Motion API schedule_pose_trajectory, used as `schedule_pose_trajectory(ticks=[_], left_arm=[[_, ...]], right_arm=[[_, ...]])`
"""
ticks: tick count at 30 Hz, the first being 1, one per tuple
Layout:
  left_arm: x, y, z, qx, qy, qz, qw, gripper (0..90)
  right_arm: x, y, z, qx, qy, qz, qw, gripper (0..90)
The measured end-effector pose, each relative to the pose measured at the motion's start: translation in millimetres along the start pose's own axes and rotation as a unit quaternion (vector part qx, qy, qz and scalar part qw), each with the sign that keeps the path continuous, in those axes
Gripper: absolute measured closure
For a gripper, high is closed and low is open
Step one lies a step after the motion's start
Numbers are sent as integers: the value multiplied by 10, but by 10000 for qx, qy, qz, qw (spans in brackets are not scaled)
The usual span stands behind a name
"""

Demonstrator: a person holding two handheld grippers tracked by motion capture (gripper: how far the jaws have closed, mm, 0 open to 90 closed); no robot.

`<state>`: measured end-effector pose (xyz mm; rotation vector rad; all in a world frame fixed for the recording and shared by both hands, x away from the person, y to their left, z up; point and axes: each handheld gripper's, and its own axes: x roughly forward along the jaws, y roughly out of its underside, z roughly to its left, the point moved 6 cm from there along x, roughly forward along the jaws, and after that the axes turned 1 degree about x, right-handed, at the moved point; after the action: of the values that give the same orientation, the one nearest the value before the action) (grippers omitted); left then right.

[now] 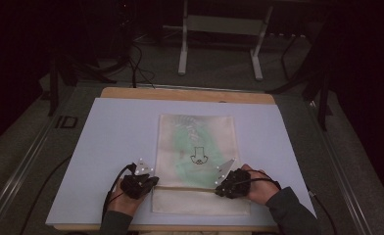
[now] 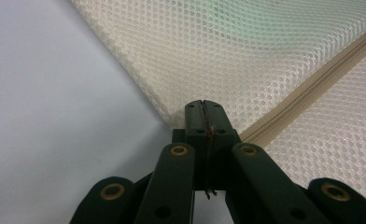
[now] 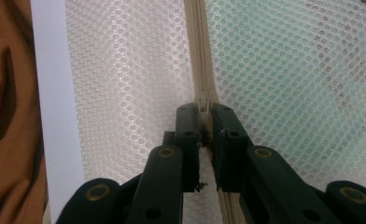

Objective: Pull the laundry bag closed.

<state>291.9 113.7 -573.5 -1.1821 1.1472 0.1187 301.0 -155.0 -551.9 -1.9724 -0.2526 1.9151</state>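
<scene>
One mesh bag (image 1: 198,161), lay flat mid-table on white sheet (image 1: 116,147). Soft, light, limp; likely best held at zipper (image 3: 200,56). Left gripper (image 2: 203,108) jaws pressed together at bag corner; right gripper (image 3: 205,112) pinched zipper.

The green thing inside the mesh bag (image 1: 198,147) was too blurred for me to tell what it was. My left gripper (image 2: 203,105) hid the zipper's (image 2: 312,84) end. My right gripper (image 3: 204,109) covered the zipper pull, so I couldn't make it out.
</scene>
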Motion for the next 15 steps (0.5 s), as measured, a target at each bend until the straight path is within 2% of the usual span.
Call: schedule_pose_trajectory(ticks=[15], left_arm=[[0, 0, 0, 10, -7, 3, 10000, 894]], right_arm=[[-32, 66, -19, 45, -1, 4, 10000, 825]])
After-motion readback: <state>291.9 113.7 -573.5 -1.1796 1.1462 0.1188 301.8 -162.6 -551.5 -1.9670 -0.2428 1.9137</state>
